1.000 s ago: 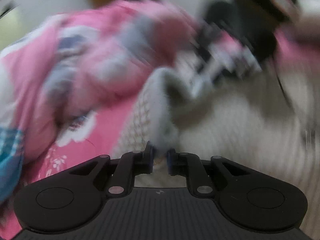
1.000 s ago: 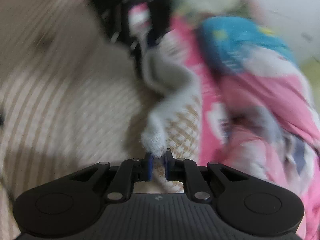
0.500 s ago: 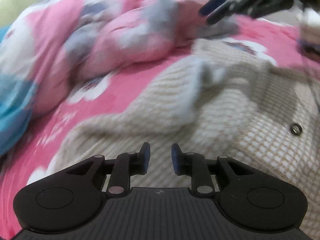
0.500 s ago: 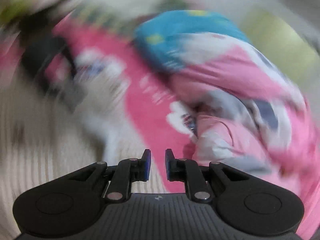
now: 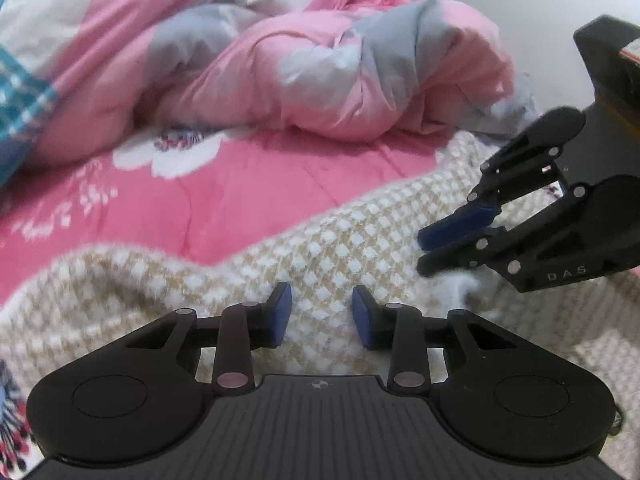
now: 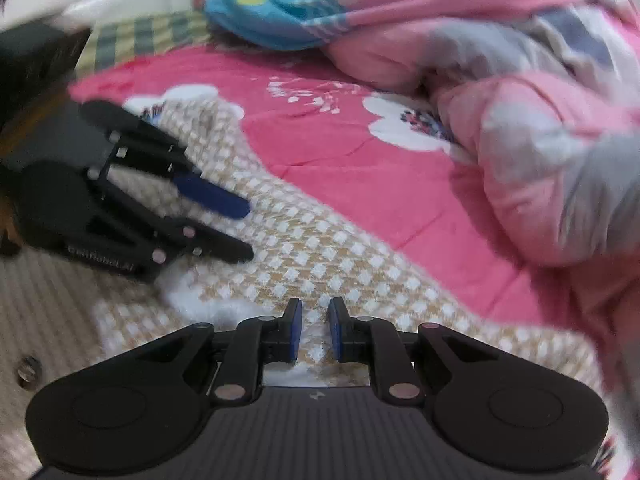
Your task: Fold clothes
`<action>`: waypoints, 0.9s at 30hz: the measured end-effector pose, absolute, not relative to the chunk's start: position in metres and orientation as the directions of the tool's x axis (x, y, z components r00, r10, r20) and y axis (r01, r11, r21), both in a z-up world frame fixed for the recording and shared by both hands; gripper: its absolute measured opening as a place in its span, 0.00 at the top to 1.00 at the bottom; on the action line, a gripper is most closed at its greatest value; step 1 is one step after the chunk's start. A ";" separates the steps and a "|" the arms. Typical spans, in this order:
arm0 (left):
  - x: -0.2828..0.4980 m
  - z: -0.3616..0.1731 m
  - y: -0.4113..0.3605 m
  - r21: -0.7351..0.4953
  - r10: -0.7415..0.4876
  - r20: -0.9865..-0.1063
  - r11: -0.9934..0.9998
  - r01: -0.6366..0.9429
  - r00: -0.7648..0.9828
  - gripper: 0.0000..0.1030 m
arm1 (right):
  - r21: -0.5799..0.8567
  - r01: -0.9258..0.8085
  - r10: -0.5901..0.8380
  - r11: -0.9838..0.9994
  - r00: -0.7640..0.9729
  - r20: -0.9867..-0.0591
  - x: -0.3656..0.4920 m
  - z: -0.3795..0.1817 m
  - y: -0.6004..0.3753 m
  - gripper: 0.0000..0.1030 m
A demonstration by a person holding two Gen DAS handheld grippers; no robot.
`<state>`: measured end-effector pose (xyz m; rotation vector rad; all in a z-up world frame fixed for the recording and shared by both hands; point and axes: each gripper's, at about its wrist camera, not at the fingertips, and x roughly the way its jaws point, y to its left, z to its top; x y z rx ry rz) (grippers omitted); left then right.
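Knit sweater (image 5: pixel 328 248) lies spread on the near part of the pink bed (image 5: pixel 224 196). Left claw (image 5: pixel 322 316) has just been opening, empty; right claw (image 6: pixel 314 330), slightly parted, grasps nothing.

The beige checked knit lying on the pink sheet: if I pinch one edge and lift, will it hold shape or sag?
The beige checked knit will probably sag: it already lies in soft waves over the pink sheet. Its fuzzy surface should grip well between the pads. It looks thick, so likely bulky when folded.
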<state>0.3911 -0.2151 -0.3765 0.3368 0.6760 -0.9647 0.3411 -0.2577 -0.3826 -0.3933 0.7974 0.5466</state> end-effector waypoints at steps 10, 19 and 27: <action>0.383 -0.382 -0.220 0.101 -0.607 -0.627 0.558 0.823 0.488 0.66 | -0.209 -0.537 0.258 0.817 0.665 -0.701 0.336 -0.393 -0.247 0.85; 0.360 -0.365 -0.216 0.121 -0.618 -0.649 0.493 0.862 0.444 0.64 | -0.079 -0.519 0.314 0.851 0.624 -0.716 0.318 -0.376 -0.255 0.84; 0.353 -0.352 -0.206 0.111 -0.632 -0.625 0.510 0.853 0.459 0.62 | -0.044 -0.430 0.296 0.902 0.688 -0.662 0.311 -0.352 -0.265 0.84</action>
